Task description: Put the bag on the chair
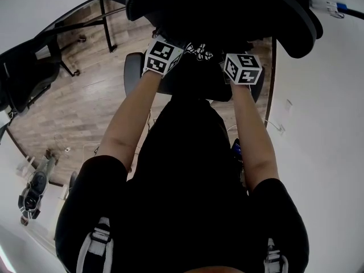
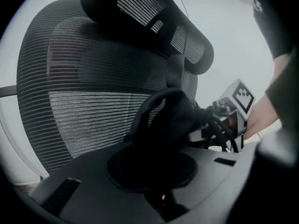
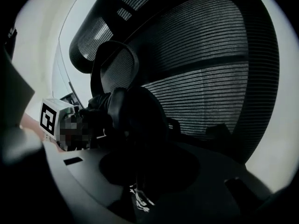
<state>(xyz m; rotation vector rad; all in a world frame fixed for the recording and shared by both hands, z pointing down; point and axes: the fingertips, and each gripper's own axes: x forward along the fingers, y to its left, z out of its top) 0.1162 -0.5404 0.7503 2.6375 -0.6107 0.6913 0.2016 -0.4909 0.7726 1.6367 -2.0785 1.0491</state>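
Observation:
A black office chair (image 1: 227, 7) with a mesh back (image 2: 84, 101) and headrest (image 2: 154, 22) stands right in front of me. The black bag (image 2: 163, 120) hangs between both grippers over the seat, its loop handle upright. My left gripper (image 1: 169, 49) is shut on the bag's dark fabric, which runs down between the jaws (image 2: 161, 197). My right gripper (image 1: 239, 61) faces the bag (image 3: 135, 120) from the other side. A white-patterned strap (image 3: 139, 196) lies in its jaws, and the dark picture hides whether the pads press on it. Each gripper's marker cube (image 2: 240, 97) shows in the other's view.
A second black chair (image 1: 23, 78) stands at the left by black desk legs (image 1: 106, 30) on the wood floor (image 1: 85, 107). A white wall (image 1: 330, 124) runs along the right, a cable (image 1: 330, 7) near its top. Small items (image 1: 33, 192) lie on the floor at lower left.

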